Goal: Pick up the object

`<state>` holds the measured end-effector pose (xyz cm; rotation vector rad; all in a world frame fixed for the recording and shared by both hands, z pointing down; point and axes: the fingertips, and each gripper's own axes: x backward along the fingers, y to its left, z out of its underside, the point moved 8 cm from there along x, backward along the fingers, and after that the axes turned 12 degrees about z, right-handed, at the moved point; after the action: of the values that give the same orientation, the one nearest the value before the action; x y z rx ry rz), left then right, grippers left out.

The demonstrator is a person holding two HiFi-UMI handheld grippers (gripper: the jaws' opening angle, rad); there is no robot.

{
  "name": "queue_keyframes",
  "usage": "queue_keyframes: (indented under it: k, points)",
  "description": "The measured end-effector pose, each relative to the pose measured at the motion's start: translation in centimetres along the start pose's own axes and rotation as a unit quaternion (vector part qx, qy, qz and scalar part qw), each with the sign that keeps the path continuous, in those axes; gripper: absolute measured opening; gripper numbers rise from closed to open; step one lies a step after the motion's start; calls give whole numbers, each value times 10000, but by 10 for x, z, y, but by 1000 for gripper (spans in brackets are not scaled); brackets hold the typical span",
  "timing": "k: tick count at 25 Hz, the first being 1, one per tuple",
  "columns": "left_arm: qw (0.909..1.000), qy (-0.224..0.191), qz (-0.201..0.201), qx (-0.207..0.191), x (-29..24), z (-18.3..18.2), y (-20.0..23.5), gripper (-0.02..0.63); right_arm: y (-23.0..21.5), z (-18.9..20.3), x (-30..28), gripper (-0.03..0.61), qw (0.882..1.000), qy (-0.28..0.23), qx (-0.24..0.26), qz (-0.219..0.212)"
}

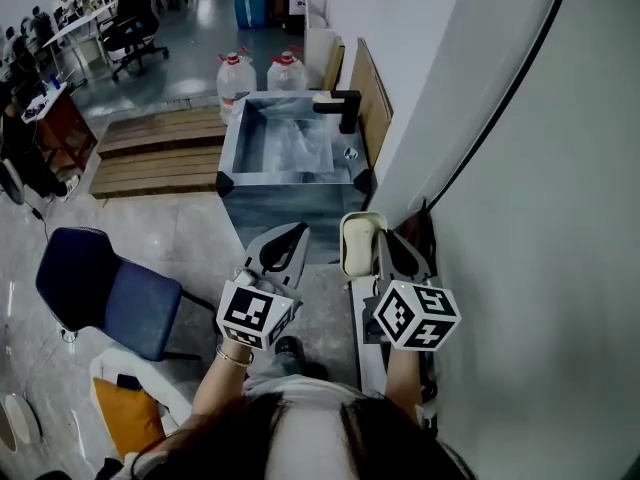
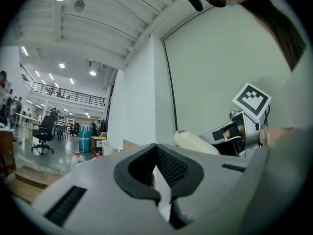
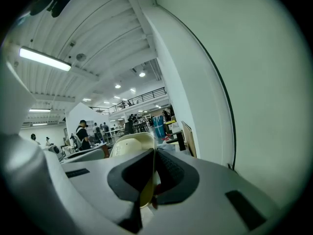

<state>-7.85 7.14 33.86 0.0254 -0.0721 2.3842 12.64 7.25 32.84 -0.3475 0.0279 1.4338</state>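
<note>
A cream-coloured dish (image 1: 357, 244) with a rounded rim is held up in the air close to the white wall. My right gripper (image 1: 384, 238) is shut on its edge. In the right gripper view the dish (image 3: 128, 147) stands on edge between the jaws of the right gripper (image 3: 153, 153). My left gripper (image 1: 296, 231) hangs just left of the dish, apart from it, shut with nothing in it. In the left gripper view its jaws (image 2: 156, 150) meet at the tips, and the dish (image 2: 196, 143) and the right gripper's marker cube (image 2: 251, 98) show beyond them.
A metal sink basin (image 1: 233, 141) with a black tap (image 1: 340, 107) stands ahead. Two water jugs (image 1: 237, 77) stand behind it and wooden steps (image 1: 158, 149) lie to its left. A blue chair (image 1: 108, 289) is at lower left. The white wall (image 1: 530, 178) fills the right.
</note>
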Motion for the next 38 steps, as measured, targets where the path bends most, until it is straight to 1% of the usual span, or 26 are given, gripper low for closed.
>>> queue_keyframes:
  k: [6, 15, 28, 38]
  points:
    - [10000, -2, -31, -15, 4, -3, -21, 8, -9, 2, 20, 35, 10000, 2, -41, -59]
    - [10000, 46, 35, -44, 2, -4, -36, 8, -17, 4, 31, 34, 10000, -18, -45, -43]
    - [9999, 106, 91, -38, -4, -2, -30, 8, -18, 3, 22, 35, 10000, 6, -37, -30]
    - [9998, 167, 147, 14, -15, 3, -10, 8, -15, 2, 1, 35, 10000, 61, -10, 16]
